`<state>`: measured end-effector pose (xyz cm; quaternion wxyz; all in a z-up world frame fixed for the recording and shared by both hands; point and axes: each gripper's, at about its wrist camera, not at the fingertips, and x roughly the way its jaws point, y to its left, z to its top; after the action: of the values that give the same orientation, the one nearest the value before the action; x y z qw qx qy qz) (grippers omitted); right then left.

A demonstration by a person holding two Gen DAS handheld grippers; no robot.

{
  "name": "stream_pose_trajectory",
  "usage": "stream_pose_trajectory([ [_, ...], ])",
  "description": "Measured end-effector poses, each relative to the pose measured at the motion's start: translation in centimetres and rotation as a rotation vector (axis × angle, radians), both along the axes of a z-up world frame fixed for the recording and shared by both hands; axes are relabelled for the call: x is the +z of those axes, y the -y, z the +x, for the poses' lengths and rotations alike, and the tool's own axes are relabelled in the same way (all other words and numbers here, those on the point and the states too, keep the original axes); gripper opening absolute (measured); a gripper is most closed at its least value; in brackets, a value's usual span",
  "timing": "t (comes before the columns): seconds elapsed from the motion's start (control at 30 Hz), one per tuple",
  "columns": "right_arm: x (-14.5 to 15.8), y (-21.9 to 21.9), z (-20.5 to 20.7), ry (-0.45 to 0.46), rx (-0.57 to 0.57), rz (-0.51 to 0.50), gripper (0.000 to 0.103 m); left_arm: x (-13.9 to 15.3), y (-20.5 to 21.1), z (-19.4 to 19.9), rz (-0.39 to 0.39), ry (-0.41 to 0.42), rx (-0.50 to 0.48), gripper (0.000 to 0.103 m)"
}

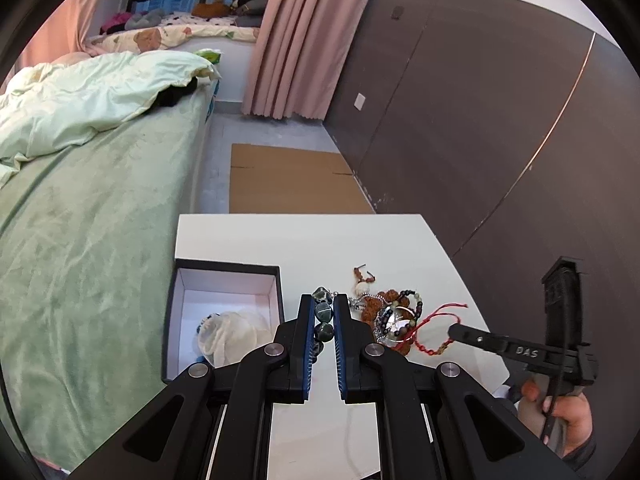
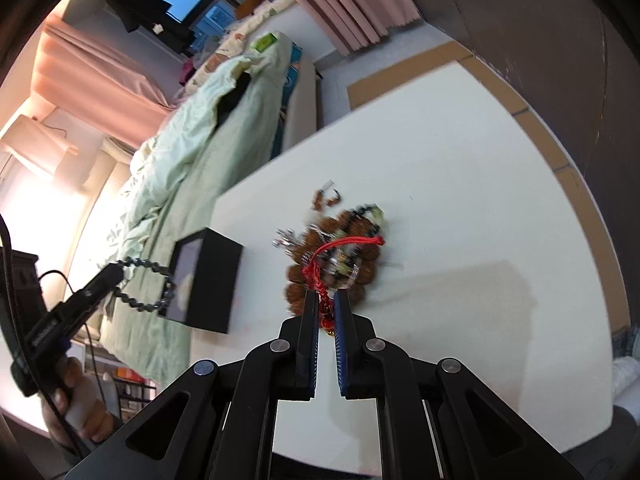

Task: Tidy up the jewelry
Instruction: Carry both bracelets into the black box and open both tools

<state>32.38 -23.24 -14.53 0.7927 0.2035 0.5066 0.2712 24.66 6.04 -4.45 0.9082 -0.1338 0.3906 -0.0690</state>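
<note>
My left gripper (image 1: 323, 300) is shut on a dark green bead bracelet (image 1: 323, 320), held above the white table beside the black jewelry box (image 1: 224, 270); the bracelet hangs as a loop in the right wrist view (image 2: 160, 280). The box holds a white pouch (image 1: 234, 334). My right gripper (image 2: 327, 296) is shut on a red cord bracelet (image 2: 340, 246) at the near edge of the jewelry pile (image 2: 336, 264). The pile (image 1: 394, 312) has brown seed beads, dark beads and silver chain. The right gripper (image 1: 452, 330) shows at the pile's right side in the left wrist view.
The white table (image 2: 460, 168) stands next to a bed with a green cover (image 1: 80, 240). A dark wall panel (image 1: 480, 120) runs along the right. Cardboard (image 1: 292, 178) lies on the floor beyond the table. A loose brown bead piece (image 1: 362, 274) lies behind the pile.
</note>
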Motion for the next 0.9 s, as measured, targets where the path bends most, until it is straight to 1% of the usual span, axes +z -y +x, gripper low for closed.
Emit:
stream_pose_trajectory([
  [0.2, 3.5, -1.0, -0.3, 0.06, 0.014, 0.0, 0.009, 0.9, -1.0, -0.5, -0.009, 0.024, 0.011, 0.01],
  [0.4, 5.6, -3.6, -0.3, 0.08, 0.058, 0.022, 0.009, 1.4, -2.4, -1.2, -0.022, 0.04, 0.028, 0.009],
  [0.53, 6.0, -6.0, -0.2, 0.081, 0.092, 0.031, 0.009, 1.5, -3.6, -1.6, -0.027, 0.05, 0.045, 0.009],
  [0.9, 5.7, -15.4, 0.4, 0.056, 0.228, 0.047, 0.009, 1.4, -7.6, -2.5, -0.041, 0.049, 0.102, 0.01],
])
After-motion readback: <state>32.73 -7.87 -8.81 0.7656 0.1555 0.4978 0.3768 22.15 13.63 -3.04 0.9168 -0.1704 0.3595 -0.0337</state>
